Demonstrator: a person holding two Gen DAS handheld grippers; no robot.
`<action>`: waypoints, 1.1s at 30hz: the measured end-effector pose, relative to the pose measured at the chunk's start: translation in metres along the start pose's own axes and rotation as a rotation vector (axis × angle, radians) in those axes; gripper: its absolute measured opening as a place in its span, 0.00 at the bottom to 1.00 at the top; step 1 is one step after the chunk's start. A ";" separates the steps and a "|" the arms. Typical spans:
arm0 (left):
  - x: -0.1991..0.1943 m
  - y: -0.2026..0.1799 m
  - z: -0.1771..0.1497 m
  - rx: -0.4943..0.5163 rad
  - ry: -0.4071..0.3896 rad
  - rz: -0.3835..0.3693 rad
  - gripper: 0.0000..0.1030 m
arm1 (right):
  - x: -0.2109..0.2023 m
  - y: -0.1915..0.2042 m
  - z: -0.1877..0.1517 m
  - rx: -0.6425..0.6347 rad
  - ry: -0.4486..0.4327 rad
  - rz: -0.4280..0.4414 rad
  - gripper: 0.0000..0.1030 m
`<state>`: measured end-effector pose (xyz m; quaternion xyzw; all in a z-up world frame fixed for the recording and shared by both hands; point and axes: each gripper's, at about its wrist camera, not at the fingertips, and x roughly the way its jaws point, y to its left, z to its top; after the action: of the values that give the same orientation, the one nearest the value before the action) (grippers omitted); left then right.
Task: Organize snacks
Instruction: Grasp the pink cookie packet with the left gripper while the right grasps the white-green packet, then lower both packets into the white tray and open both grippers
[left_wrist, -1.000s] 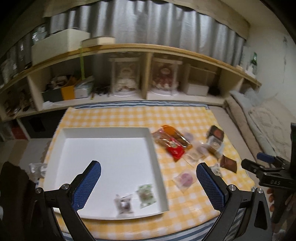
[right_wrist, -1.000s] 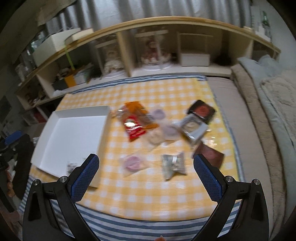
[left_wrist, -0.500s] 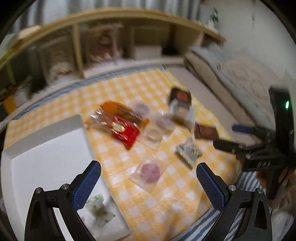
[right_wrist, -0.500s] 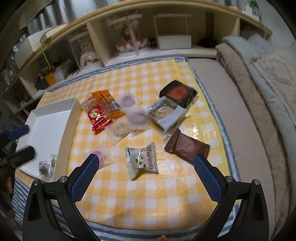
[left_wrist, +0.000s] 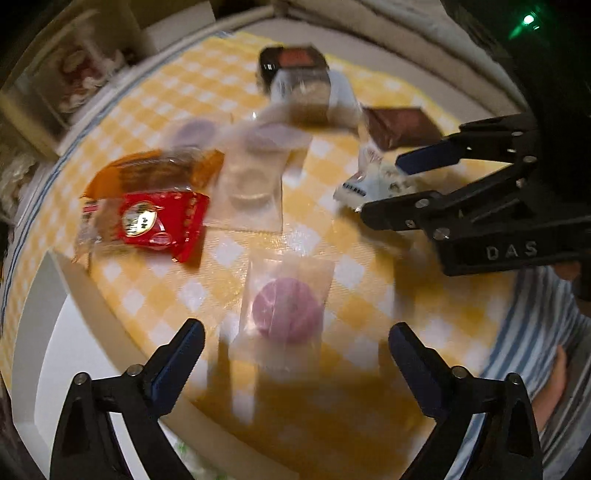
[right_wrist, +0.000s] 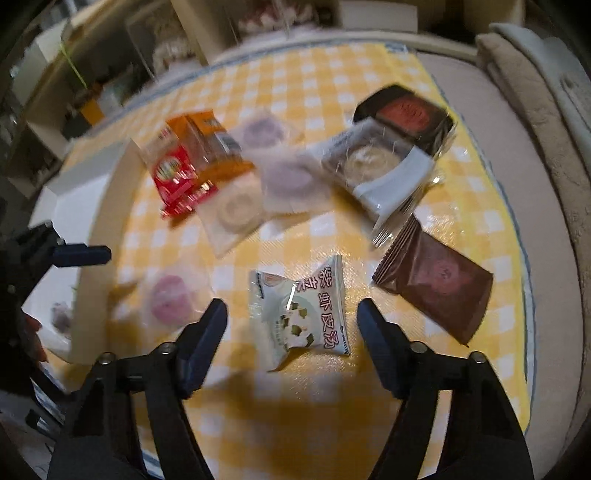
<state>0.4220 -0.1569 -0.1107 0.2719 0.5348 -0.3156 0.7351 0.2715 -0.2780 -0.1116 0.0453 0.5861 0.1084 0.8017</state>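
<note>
My left gripper (left_wrist: 295, 341) is open just above a clear packet with a pink round cake (left_wrist: 286, 308), which also shows in the right wrist view (right_wrist: 170, 297). My right gripper (right_wrist: 291, 325) is open around a white and green soup packet (right_wrist: 299, 310); that gripper also shows in the left wrist view (left_wrist: 384, 186) over the same packet (left_wrist: 364, 181). Several more snacks lie on the yellow checked cloth (right_wrist: 332, 88): a red packet (left_wrist: 147, 221), an orange packet (left_wrist: 155, 171) and a brown packet (right_wrist: 436, 280). The white tray (left_wrist: 33, 332) is at the left.
A black boxed cake (right_wrist: 406, 110) and a grey-trayed cake (right_wrist: 373, 166) lie at the back right. A beige cushion (right_wrist: 535, 110) runs along the right. Shelves (right_wrist: 110, 74) stand behind the table. A small packet (right_wrist: 61, 314) lies in the tray.
Both grippers have dropped low towards the table. The left one swung right from the tray to the pink cake packet. The right one closed in on the soup packet.
</note>
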 end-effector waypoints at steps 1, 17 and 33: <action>0.008 0.000 0.004 0.007 0.016 0.005 0.92 | 0.004 -0.001 -0.001 0.007 0.016 0.000 0.60; 0.031 0.004 0.013 -0.098 -0.025 0.014 0.45 | -0.026 -0.015 -0.002 0.085 -0.041 0.032 0.42; -0.097 0.031 -0.037 -0.347 -0.365 0.041 0.44 | -0.110 0.002 -0.003 0.102 -0.279 0.020 0.42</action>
<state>0.4005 -0.0928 -0.0261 0.0910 0.4340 -0.2478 0.8614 0.2364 -0.3010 -0.0099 0.1064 0.4731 0.0789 0.8710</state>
